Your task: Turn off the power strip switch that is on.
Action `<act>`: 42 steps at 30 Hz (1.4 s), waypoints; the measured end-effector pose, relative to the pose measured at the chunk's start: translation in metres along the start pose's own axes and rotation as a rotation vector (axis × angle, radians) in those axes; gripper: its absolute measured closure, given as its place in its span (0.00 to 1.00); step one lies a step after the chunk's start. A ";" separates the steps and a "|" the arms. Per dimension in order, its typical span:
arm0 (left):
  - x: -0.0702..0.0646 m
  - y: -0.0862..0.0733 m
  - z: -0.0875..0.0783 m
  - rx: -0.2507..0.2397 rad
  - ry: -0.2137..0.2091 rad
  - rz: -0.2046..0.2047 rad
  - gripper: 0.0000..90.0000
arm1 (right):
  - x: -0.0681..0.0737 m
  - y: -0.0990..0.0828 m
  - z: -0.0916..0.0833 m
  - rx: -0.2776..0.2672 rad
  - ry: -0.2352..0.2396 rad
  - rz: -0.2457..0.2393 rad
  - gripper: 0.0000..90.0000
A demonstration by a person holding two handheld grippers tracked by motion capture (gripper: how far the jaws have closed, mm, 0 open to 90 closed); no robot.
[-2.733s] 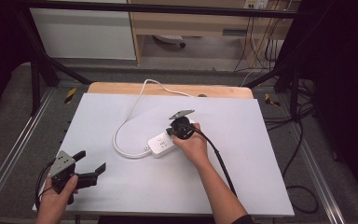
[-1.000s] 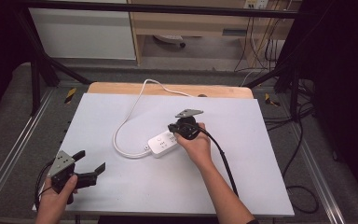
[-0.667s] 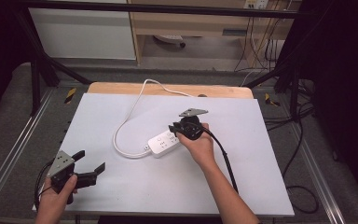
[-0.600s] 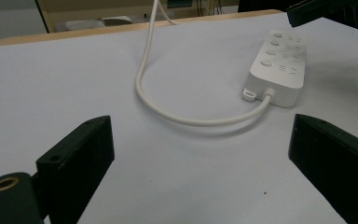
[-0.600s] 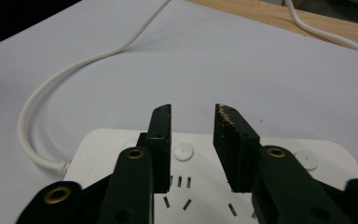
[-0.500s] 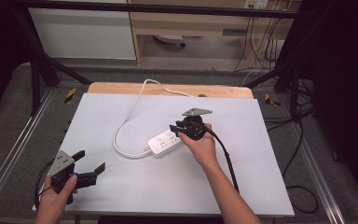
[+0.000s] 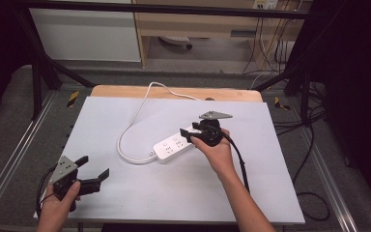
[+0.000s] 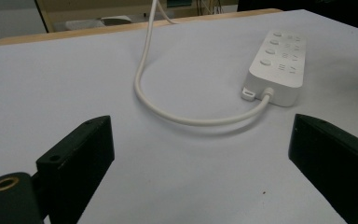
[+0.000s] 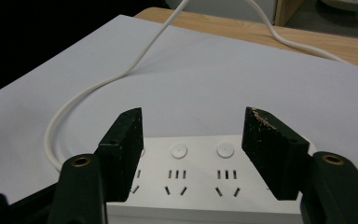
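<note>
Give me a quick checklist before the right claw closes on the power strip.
1. Right claw open: ok, jaws spread apart.
2. Right claw lined up with the power strip: ok, the strip's socket face lies between the jaws in the right gripper view.
3. Jaws touching the strip: cannot tell.
4. White cord out of the jaws' path: ok, it loops away from the strip's far end.
5. Left claw out of the way: ok, open near the table's front left corner.
</note>
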State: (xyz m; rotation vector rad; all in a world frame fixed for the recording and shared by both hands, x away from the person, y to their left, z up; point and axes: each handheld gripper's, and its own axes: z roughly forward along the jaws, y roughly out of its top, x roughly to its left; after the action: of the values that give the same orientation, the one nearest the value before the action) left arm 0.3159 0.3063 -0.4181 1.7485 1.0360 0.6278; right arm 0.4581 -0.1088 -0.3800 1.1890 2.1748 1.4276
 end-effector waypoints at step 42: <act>0.000 0.000 -0.001 0.001 0.011 -0.007 0.07 | -0.039 -0.062 -0.142 -0.230 -0.178 -0.043 0.05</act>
State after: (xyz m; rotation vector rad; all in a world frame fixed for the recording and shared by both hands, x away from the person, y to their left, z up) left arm 0.3151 0.3066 -0.4180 1.7432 1.0495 0.6334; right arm 0.3644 -0.2385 -0.3737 1.1325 1.8504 1.4486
